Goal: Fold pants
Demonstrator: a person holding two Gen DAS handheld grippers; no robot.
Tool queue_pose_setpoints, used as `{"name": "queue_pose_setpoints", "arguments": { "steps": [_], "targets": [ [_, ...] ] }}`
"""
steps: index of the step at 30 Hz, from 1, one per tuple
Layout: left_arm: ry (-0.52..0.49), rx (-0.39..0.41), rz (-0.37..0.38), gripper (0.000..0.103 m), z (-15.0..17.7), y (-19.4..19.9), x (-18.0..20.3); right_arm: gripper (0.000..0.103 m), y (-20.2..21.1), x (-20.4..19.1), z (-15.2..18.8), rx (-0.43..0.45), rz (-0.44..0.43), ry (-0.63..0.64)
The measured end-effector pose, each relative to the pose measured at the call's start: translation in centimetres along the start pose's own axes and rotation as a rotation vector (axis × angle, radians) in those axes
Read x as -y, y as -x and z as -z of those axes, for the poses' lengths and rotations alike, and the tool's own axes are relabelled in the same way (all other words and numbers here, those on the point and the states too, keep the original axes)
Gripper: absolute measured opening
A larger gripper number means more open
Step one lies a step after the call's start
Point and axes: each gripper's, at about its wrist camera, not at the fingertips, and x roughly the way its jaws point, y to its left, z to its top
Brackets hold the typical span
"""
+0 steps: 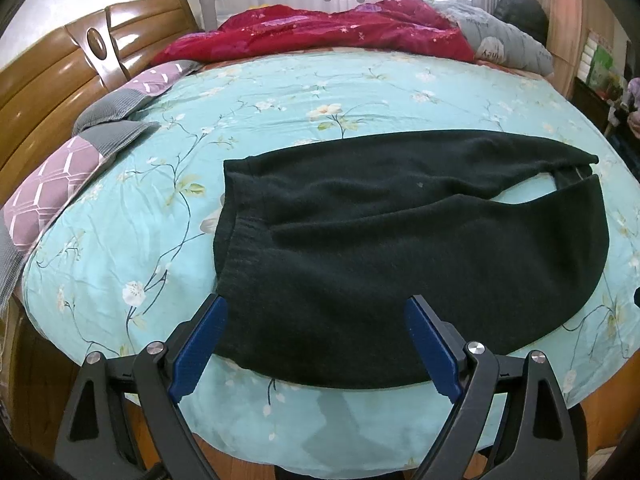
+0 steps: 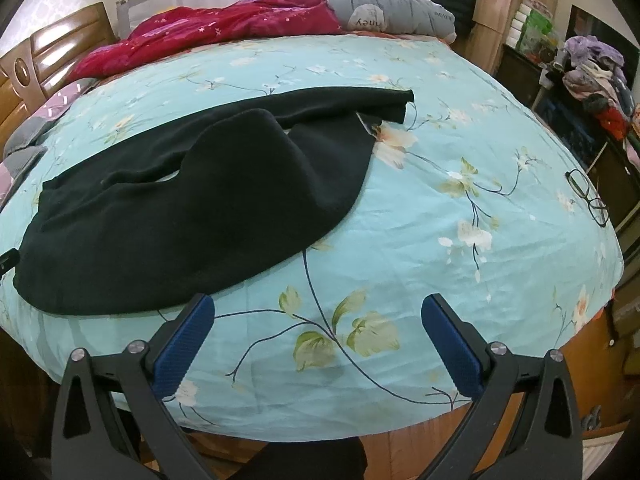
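A: Pants [image 1: 400,248] — one dark, fuzzy knit pair, spread flat near the front edge of the bed [image 1: 280,92]. Ribbed waistband at the left, the two legs running right, one lying partly over the other.

B: Any writing?

A: Only on the grey quilt [image 2: 392,12] at the far side: letters that look like "ney", seen upside down. The rest is too small to read.

B: The tongs?

A: Left gripper [image 1: 316,304] is spread wide, blue ridged pads apart, just above the near hem of the pants, holding nothing. Right gripper [image 2: 318,306] is also spread wide, over the bare sheet just right of the pants, holding nothing.

B: What else is on the bed?

A: A light-blue sheet with flowers and leaves, smooth cotton by the look. One crumpled red quilt [image 1: 320,32] at the back, two pillows [image 1: 64,176] in pink and grey by the glossy wooden headboard [image 1: 48,80], and one pair of thin-rimmed glasses [image 2: 588,196] near the right edge.
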Motion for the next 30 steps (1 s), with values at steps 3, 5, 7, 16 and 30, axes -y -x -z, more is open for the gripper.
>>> {"name": "queue_pose_setpoints", "arguments": {
  "steps": [3,5,7,16,30],
  "targets": [
    [-0.009,-0.004,-0.013,0.091,-0.1,0.0,0.1,0.103,-0.1,0.3,0.2,0.001,-0.004,-0.007],
    [-0.006,-0.006,-0.021,0.091,-0.1,0.0,-0.1,0.103,-0.1,0.5,0.3,-0.002,-0.003,-0.012],
    [0.012,-0.008,-0.024,0.091,-0.1,-0.1,-0.6,0.103,-0.1,0.7,0.3,-0.004,-0.002,-0.019],
    [0.081,-0.038,-0.018,0.091,-0.4,-0.4,-1.9,0.103,-0.4,2.1,0.6,-0.007,-0.005,-0.067],
    [0.221,-0.210,0.095,0.091,-0.9,-2.3,-0.5,0.103,-1.7,3.8,-0.3,-0.033,-0.021,-0.125]
  ]
}}
